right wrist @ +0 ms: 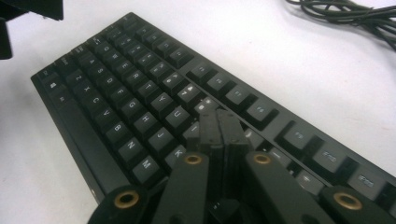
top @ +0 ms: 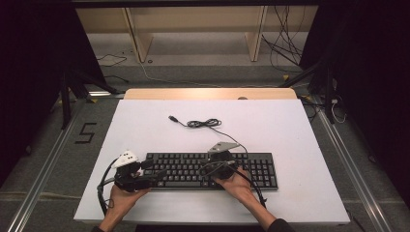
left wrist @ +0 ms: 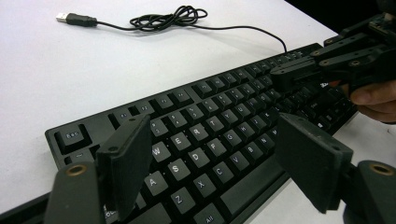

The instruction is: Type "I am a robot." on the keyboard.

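one stiff, light keyboard point(top: 211, 170): press keys gently. right gripper point(right wrist: 223, 125) fingers closed empty over the keys; left gripper point(left wrist: 210, 154) fingers wide.

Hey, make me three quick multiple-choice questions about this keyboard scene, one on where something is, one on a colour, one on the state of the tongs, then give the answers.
1. Where does the keyboard cable's USB plug lie?
A on the keys
B on the white table beyond the keyboard
C on the floor

2. What colour is the keyboard?
A white
B black
C silver

3. How are the right tongs set?
A shut, over the keys
B wide open
C gripping the cable

Answers: 1 B, the plug rests on bare table; 2 B, case and keys are black; 3 A, the jaws meet with nothing between.
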{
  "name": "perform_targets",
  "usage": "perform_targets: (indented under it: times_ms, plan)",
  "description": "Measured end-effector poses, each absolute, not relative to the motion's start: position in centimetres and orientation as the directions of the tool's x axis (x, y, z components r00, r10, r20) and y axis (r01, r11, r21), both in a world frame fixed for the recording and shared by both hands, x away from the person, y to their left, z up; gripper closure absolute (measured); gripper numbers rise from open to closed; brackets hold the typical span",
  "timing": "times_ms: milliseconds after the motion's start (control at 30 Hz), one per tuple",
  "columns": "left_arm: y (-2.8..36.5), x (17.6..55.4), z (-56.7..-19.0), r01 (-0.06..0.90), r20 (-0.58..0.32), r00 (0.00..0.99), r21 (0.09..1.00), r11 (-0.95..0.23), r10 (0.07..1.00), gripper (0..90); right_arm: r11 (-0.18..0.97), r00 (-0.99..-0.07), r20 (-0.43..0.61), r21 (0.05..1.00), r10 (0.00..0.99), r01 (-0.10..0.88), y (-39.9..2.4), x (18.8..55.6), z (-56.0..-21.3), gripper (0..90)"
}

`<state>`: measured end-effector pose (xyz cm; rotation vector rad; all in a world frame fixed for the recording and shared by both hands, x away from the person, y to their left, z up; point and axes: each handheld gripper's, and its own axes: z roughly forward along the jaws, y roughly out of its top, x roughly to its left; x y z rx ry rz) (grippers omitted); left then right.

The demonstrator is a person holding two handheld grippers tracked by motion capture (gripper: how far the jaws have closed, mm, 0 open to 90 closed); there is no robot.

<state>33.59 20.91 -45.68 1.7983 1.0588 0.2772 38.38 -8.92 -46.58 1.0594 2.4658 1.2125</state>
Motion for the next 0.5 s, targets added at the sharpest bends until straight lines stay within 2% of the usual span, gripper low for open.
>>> perform_targets:
  times_ms: [500]
  plan:
    - [21.1, 33.6, -45.7, 0.535, -0.260, 0.586, 0.835, -0.127, 0.767, 27.2, 0.454, -0.712, 0.090, 0.713, 0.697, 0.534, -7.7, 38.9, -47.8, 90.0]
